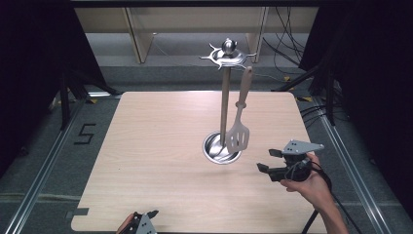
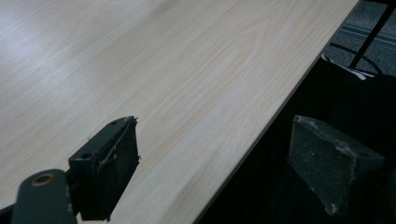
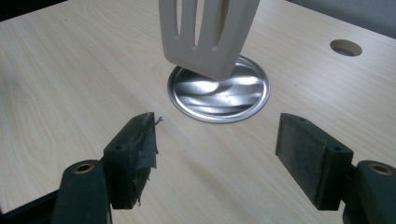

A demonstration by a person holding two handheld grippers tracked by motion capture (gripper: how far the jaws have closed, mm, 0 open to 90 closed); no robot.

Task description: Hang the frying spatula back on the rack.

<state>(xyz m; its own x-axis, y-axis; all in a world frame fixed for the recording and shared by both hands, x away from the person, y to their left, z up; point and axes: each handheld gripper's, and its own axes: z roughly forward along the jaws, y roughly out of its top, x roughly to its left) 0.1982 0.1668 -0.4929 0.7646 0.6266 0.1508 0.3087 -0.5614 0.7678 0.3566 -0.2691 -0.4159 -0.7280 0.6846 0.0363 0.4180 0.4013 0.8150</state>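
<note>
The slotted spatula (image 1: 238, 130) hangs on the metal rack (image 1: 224, 97) over the desk (image 1: 146, 146) — seemingly done — while the right hand-held gripper (image 1: 265, 161) gapes empty just beside it, left hand-held gripper (image 1: 146, 220) likewise released.

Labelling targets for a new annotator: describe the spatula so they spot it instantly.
On the light wooden table, find the metal rack with a round dish base, right of centre. The spatula hangs from its top ring, blade down just above the dish. It is the pale slotted utensil; everything beside it is shiny metal.
</note>
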